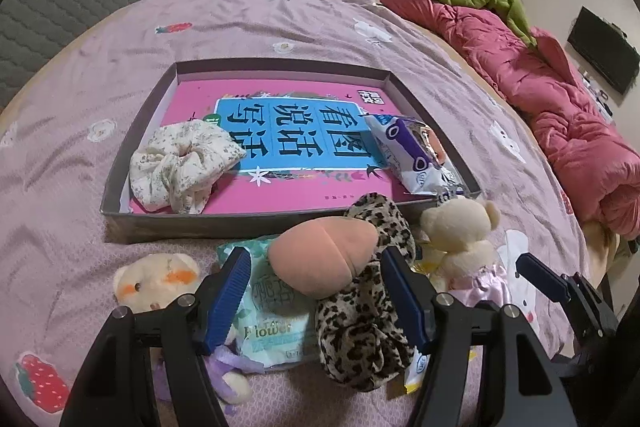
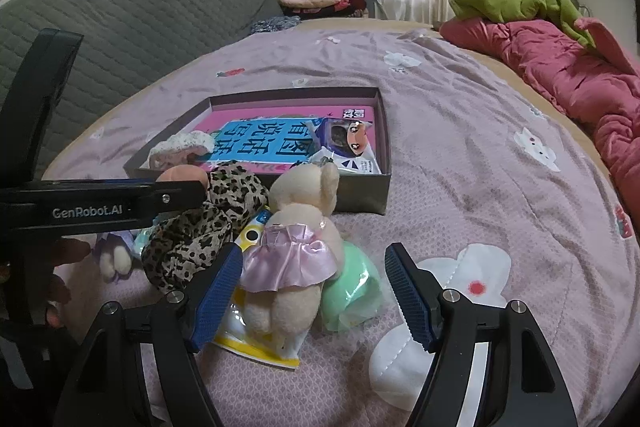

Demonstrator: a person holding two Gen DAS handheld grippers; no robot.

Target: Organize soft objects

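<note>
We hover the left gripper (image 1: 316,291), fingers spread empty, over the peach plush (image 1: 320,259): light, squashy; we'd pinch its middle; right gripper (image 2: 314,291) likewise open

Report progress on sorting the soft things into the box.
Done: a floral scrunchie and a snack packet lie in the box. In hand: nothing; the left tongs stand open around the peach toy, the right tongs open around the bear in a pink dress. Left: those two, the leopard scrunchie, another bear, the wipes pack.
</note>
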